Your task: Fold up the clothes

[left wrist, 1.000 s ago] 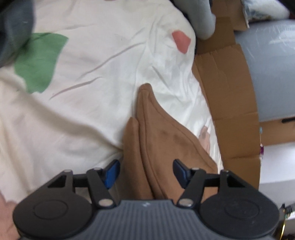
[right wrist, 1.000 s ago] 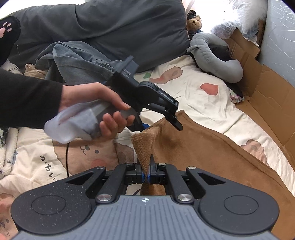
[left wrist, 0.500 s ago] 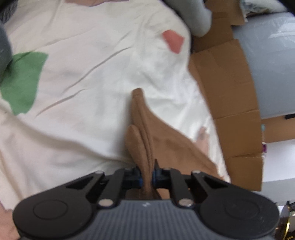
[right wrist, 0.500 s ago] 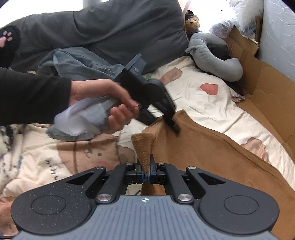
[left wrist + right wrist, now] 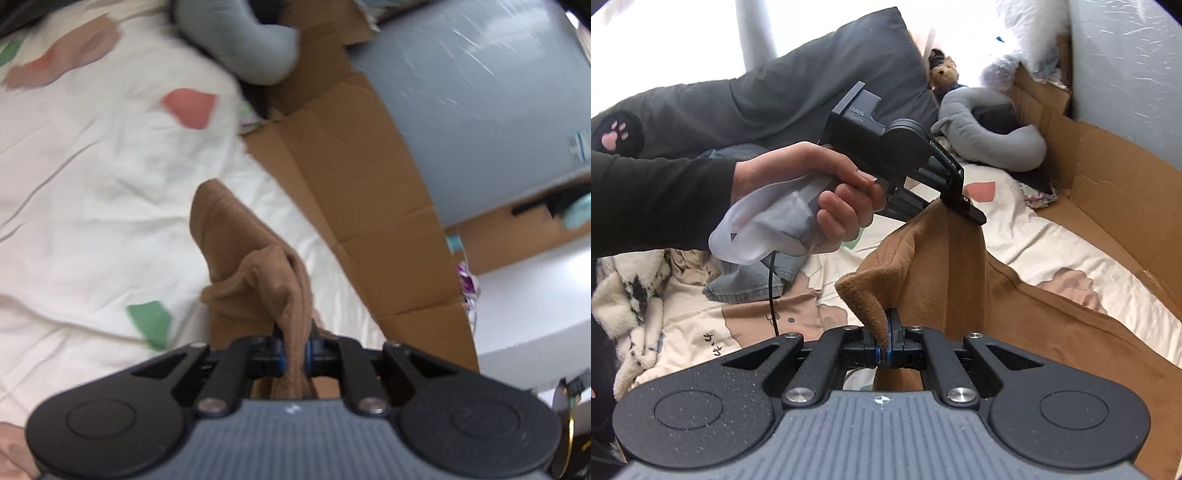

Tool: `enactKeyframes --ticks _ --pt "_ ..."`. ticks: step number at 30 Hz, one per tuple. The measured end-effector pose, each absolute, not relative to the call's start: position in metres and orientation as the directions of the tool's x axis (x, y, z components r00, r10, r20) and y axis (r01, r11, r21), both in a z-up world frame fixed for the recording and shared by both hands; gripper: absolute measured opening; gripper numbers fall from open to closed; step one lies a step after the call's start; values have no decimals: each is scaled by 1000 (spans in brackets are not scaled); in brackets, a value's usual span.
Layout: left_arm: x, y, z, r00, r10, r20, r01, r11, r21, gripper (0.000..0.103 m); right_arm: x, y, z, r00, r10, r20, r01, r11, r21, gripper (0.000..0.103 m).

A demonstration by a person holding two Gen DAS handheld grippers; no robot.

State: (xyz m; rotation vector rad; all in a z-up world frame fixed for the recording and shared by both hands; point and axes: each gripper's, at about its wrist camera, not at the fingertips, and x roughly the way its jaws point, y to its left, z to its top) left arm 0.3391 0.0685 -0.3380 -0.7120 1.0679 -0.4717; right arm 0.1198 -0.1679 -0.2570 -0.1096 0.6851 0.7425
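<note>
A brown fleece garment (image 5: pixel 1015 295) lies on a cream patterned bedsheet (image 5: pixel 92 192), with its near edge lifted off the bed. My left gripper (image 5: pixel 294 349) is shut on a bunched fold of the brown garment (image 5: pixel 273 291). In the right wrist view that same left gripper (image 5: pixel 964 206), held by a hand (image 5: pixel 820 195) in a black sleeve, holds one raised corner up. My right gripper (image 5: pixel 886 347) is shut on the other raised corner, close in front of the camera. The cloth sags between the two grips.
Flattened brown cardboard (image 5: pixel 362 177) lines the bed's right side against a grey wall (image 5: pixel 480 110). A grey curved pillow (image 5: pixel 993 125), a small teddy bear (image 5: pixel 945 74) and a dark grey duvet (image 5: pixel 812 85) lie at the far end. Jeans (image 5: pixel 753 273) lie at the left.
My left gripper closed on the brown garment's edge and rose with it. My right gripper, shut on its corner throughout, lifted too. The cloth now hangs off the bed between them.
</note>
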Motion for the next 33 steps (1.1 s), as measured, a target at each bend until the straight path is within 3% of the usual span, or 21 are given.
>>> enactKeyframes --ticks 16,33 --pt "339 -43 -300 378 -614 -693 123 775 -619 10 105 -277 -259 631 540 -557 -452 839 301 1" --pt "335 -153 -326 291 -584 -758 221 812 -541 10 81 -343 -295 688 439 -578 -246 890 382 1"
